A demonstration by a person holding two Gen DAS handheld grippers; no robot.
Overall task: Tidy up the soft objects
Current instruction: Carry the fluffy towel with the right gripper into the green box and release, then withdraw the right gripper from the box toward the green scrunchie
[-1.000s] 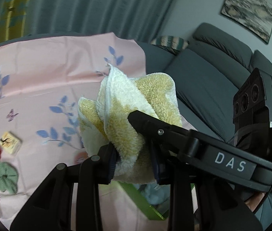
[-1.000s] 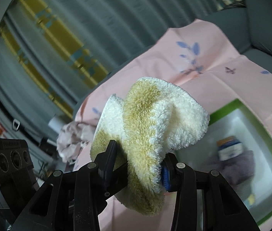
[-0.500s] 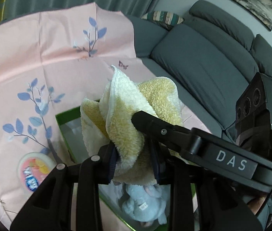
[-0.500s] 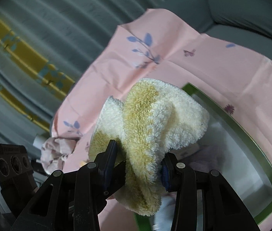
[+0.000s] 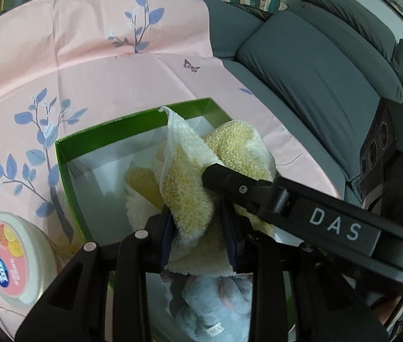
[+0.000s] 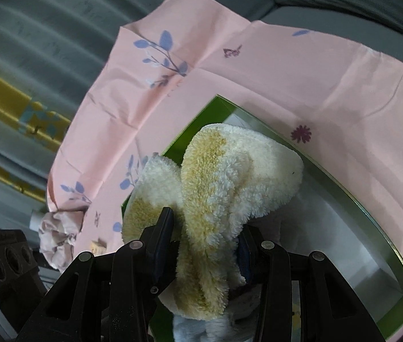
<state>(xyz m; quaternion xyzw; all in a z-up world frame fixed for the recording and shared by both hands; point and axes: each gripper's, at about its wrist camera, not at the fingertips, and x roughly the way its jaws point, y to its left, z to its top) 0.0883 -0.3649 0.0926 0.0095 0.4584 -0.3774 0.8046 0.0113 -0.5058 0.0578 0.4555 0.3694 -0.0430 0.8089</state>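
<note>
A fluffy cream-and-yellow towel (image 5: 193, 188) hangs bunched over the open green box (image 5: 110, 135). My left gripper (image 5: 200, 233) is shut on its lower fold. In the right wrist view the same towel (image 6: 230, 176) is pinched by my right gripper (image 6: 205, 245), also shut on it, above the green box (image 6: 372, 216). The right gripper's arm, marked DAS, crosses the left wrist view. A pale blue plush toy (image 5: 215, 307) lies inside the box under the towel; its tip (image 6: 193, 330) shows in the right wrist view.
The box sits on a pink floral cloth (image 5: 73, 65). A round lidded tub (image 5: 16, 259) stands left of the box. A grey sofa (image 5: 315, 65) with a striped cushion (image 5: 255, 0) lies to the right. A crumpled pinkish fabric (image 6: 59, 236) lies at the cloth's far edge.
Both grippers have come down with the towel, from above the cloth to just over the green box. The box and the plush inside have come into the left view.
</note>
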